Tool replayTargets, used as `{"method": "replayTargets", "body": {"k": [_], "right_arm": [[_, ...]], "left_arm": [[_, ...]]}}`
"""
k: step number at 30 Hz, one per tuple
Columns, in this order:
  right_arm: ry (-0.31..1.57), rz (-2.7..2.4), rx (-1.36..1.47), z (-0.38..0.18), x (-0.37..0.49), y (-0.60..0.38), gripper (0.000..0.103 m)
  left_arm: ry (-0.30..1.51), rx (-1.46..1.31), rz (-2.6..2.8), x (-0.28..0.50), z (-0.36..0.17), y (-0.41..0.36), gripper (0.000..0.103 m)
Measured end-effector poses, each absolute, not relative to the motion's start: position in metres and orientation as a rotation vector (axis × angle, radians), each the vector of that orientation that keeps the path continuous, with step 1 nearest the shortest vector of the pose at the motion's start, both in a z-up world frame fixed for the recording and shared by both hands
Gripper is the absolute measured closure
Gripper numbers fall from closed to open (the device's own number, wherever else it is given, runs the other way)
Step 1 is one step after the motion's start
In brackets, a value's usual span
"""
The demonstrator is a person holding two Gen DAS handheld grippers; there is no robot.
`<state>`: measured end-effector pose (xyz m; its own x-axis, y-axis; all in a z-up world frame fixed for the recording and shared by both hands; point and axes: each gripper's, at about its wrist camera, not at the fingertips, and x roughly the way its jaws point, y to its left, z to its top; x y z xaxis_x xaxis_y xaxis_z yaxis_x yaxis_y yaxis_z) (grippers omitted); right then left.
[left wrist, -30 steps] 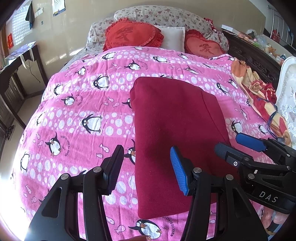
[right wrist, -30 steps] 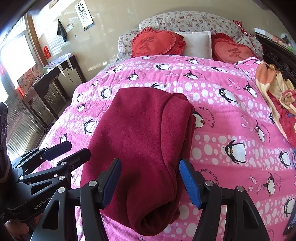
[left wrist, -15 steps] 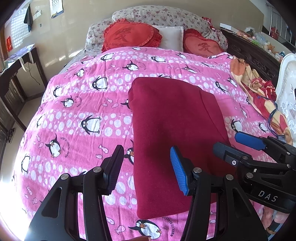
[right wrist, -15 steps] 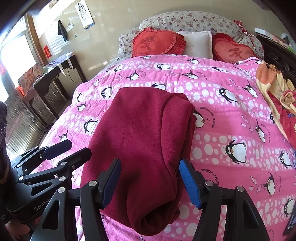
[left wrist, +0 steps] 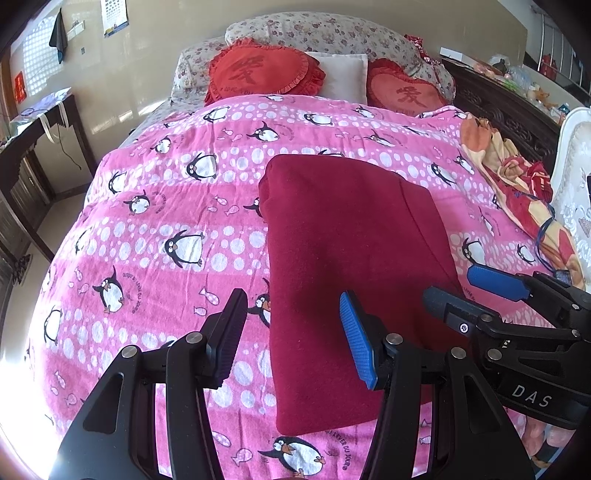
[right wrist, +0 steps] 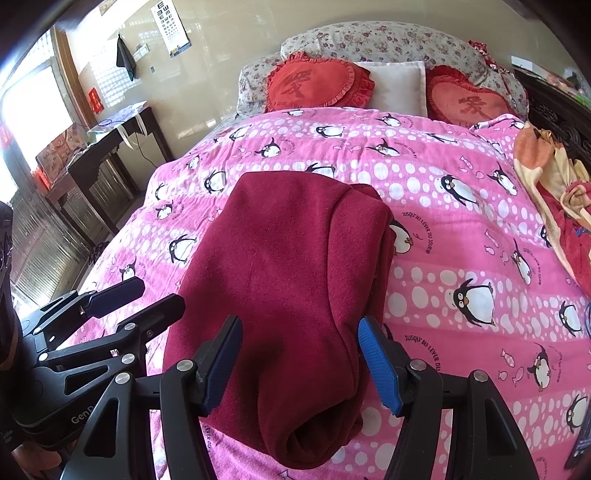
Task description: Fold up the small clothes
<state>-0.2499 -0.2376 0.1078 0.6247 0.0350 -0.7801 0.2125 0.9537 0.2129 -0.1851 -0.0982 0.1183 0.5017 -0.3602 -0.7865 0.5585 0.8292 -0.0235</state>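
Note:
A dark red fleece garment (left wrist: 354, 258) lies folded into a long rectangle on the pink penguin-print bedspread (left wrist: 166, 206). My left gripper (left wrist: 291, 339) hovers open over the garment's near left edge, one finger above the bedspread and the blue pad above the cloth. My right gripper (right wrist: 299, 365) hangs open over the near right part of the garment (right wrist: 280, 280), where the thick folded edge rolls over. Neither pair of pads touches the fabric. Each gripper shows in the other's view: the right gripper (left wrist: 465, 291) at the right, the left gripper (right wrist: 147, 301) at the left.
Two red heart cushions (left wrist: 258, 72), a white pillow (left wrist: 343, 75) and floral pillows (left wrist: 321, 33) line the bed's head. An orange and red blanket (left wrist: 517, 177) is bunched along the right side by a dark wooden frame (left wrist: 506, 107). A dark desk (right wrist: 107, 147) stands left of the bed.

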Motion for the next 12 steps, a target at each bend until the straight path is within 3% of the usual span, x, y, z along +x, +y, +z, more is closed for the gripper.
{"method": "replayTargets", "body": {"k": [12], "right_arm": [[0.892,-0.106,0.309,0.106,-0.252,-0.241,0.040]], "left_arm": [[0.847,0.198,-0.547,-0.179,0.122,-0.088,0.051]]}}
